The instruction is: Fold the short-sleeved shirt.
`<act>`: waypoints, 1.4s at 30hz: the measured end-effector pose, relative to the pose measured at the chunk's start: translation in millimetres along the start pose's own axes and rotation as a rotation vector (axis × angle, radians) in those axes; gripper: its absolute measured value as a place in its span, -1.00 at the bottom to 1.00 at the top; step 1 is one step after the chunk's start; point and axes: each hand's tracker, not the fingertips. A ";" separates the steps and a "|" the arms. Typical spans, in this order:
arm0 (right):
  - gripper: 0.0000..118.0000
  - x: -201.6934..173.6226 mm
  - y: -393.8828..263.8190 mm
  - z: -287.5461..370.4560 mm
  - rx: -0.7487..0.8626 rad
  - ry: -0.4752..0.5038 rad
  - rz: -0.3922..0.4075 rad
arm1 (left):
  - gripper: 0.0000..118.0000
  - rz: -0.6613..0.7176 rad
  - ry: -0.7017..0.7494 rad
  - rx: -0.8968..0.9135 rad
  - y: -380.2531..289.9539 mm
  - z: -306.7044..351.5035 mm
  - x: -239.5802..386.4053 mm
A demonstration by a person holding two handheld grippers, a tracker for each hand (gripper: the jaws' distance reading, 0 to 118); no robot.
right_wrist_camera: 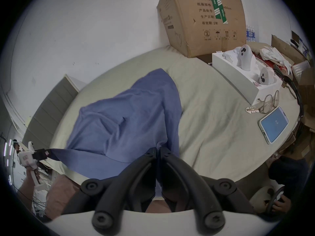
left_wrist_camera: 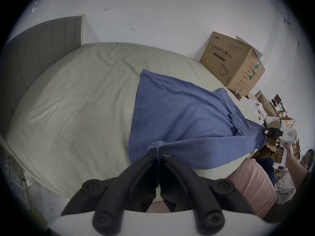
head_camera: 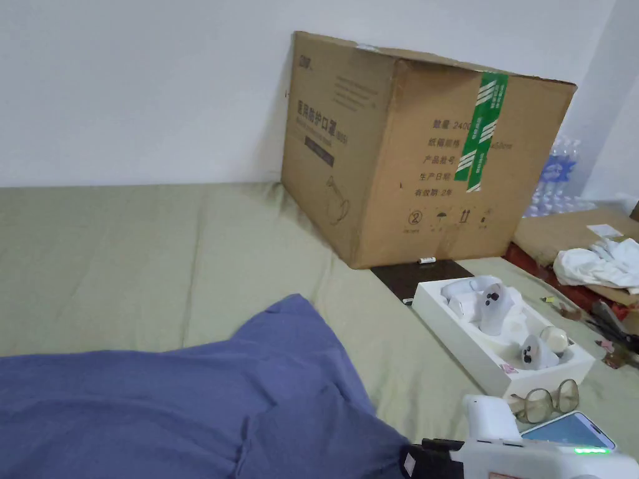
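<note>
Bedroom in home, doubling as storage: wide bed (left_wrist_camera: 71, 103) with pale green sheet, grey padded headboard (left_wrist_camera: 39, 55) at its end. Big cardboard box (head_camera: 424, 149) on bed against wall; phone (right_wrist_camera: 274, 124), glasses (right_wrist_camera: 271, 101) near bed's edge.

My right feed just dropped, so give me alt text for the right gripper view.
The right gripper is shut on the near edge of the blue shirt, which trails back across a pale green bed sheet. The left gripper pinches the same edge farther off. A cardboard box, glasses and phone lie beyond.
</note>
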 end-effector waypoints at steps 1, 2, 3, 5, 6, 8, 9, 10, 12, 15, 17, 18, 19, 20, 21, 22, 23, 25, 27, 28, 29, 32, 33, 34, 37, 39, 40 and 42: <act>-0.94 -1.1 1.1 5.5 0.028 0.030 -0.014 | -0.97 -0.010 0.003 0.020 1.1 1.3 -0.7; -0.94 -2.3 2.1 11.7 0.056 0.053 -0.021 | -0.97 -0.018 0.002 0.046 3.0 5.0 0.0; -0.94 -4.3 3.5 19.0 0.089 0.062 -0.022 | -0.97 -0.022 0.000 0.082 5.2 9.0 1.0; -0.94 -9.0 7.6 32.6 0.163 0.048 -0.007 | -0.97 -0.006 0.007 0.137 8.4 15.2 1.1; -0.94 -11.0 11.3 39.5 0.201 0.043 -0.006 | -0.97 0.007 0.013 0.168 11.1 18.5 1.4; -0.94 -13.2 20.7 50.2 0.256 0.066 -0.015 | -0.97 0.026 0.024 0.220 20.5 23.4 2.3; -0.94 -14.8 27.3 54.3 0.269 0.074 -0.014 | -0.97 0.030 0.015 0.243 26.5 23.6 1.6; -0.94 -15.2 34.5 54.9 0.279 0.071 -0.015 | -0.97 0.030 0.002 0.250 34.2 23.0 1.1; -0.94 -17.0 53.4 52.7 0.272 0.060 -0.019 | -0.97 0.025 -0.002 0.244 53.8 15.0 -0.3; -0.94 -14.9 82.1 28.6 0.235 0.029 -0.023 | -0.97 0.001 0.052 0.164 82.7 -14.2 -4.5; -0.94 -11.9 100.1 1.1 0.191 0.014 -0.006 | -0.97 -0.016 0.056 0.095 100.5 -45.4 -8.7; -0.94 -9.7 110.3 -21.9 0.143 -0.019 0.004 | -0.97 -0.032 0.056 0.065 110.0 -62.5 -11.2; -0.94 -8.4 116.8 -39.7 0.110 -0.037 0.006 | -0.97 -0.046 0.054 0.036 117.3 -78.1 -13.5; -0.94 -8.0 121.6 -60.7 0.095 -0.066 0.008 | -0.97 -0.063 0.072 0.018 123.2 -95.4 -14.2; -0.94 -8.0 126.4 -81.5 0.068 -0.082 0.018 | -0.97 -0.080 0.087 -0.012 128.2 -111.5 -14.2; -0.94 -9.1 130.2 -101.4 0.049 -0.105 0.036 | -0.97 -0.096 0.098 -0.031 132.2 -126.1 -15.4; -0.94 -9.8 133.7 -121.7 0.014 -0.129 0.053 | -0.97 -0.107 0.103 -0.043 134.9 -140.1 -16.9; -0.94 -11.0 135.0 -154.5 -0.040 -0.195 0.096 | -0.96 -0.111 0.101 -0.079 135.5 -162.1 -17.3; -0.92 -9.7 131.4 -181.7 -0.086 -0.259 0.071 | -0.91 -0.085 0.088 -0.090 132.6 -178.3 -22.7; -0.84 -7.2 129.3 -189.3 -0.104 -0.256 0.032 | -0.73 -0.064 0.090 -0.092 130.5 -182.9 -24.3; -0.62 -5.6 126.3 -194.6 -0.111 -0.254 0.004 | -0.33 -0.045 0.095 -0.088 126.7 -184.1 -23.5; 0.83 -6.5 115.2 -192.3 -0.069 -0.275 -0.004 | 1.00 -0.026 0.089 -0.098 116.6 -186.1 -26.3; 0.92 -9.1 111.7 -183.7 -0.033 -0.269 0.009 | 0.92 -0.040 0.070 -0.070 112.4 -173.9 -24.8; 0.92 -12.5 109.1 -174.0 0.014 -0.261 0.022 | 0.92 -0.042 0.066 -0.046 110.9 -166.8 -22.4; 0.91 -32.1 99.5 -133.1 0.080 -0.239 0.028 | 0.92 -0.044 0.067 0.014 101.8 -133.2 -12.3; 0.87 -50.6 87.1 -89.2 0.070 -0.137 -0.013 | 0.92 -0.021 0.043 0.144 84.6 -95.7 4.3; 0.81 -57.7 74.7 -67.3 0.176 -0.062 -0.040 | 0.87 -0.009 0.017 0.180 78.0 -80.1 9.9; 0.03 -74.0 49.0 -18.3 0.325 0.088 -0.054 | 0.10 0.003 -0.042 0.255 57.6 -41.4 24.3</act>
